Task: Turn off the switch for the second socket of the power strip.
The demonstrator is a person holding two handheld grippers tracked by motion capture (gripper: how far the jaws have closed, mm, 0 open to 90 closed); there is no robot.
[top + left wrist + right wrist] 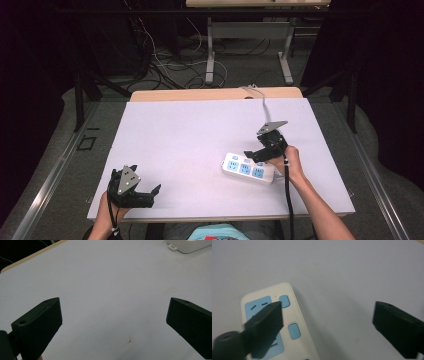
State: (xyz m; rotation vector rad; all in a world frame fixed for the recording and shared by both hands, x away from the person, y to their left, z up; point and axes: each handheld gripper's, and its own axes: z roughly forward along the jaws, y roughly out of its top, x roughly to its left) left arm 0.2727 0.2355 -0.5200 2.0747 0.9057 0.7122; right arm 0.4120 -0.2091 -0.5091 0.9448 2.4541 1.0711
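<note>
A white power strip (244, 169) with blue sockets lies flat on the white table top (190, 135), right of centre. My right gripper (255, 154) hovers over its far right end, open. In the right gripper view the strip (295, 315) shows two blue buttons, and the gripper (327, 315) has one jaw above the sockets and the other over bare table, with nothing between them. My left gripper (153, 196) rests near the front left edge, open and empty. In the left gripper view the gripper (115, 315) faces bare table, with the strip's end (190, 245) far off at the top right.
A grey cord (262, 102) runs from the table's far edge toward the right gripper. Beyond the table stand a desk frame (247, 45) and tangled cables (165, 65) on the floor. Dark curtains close both sides.
</note>
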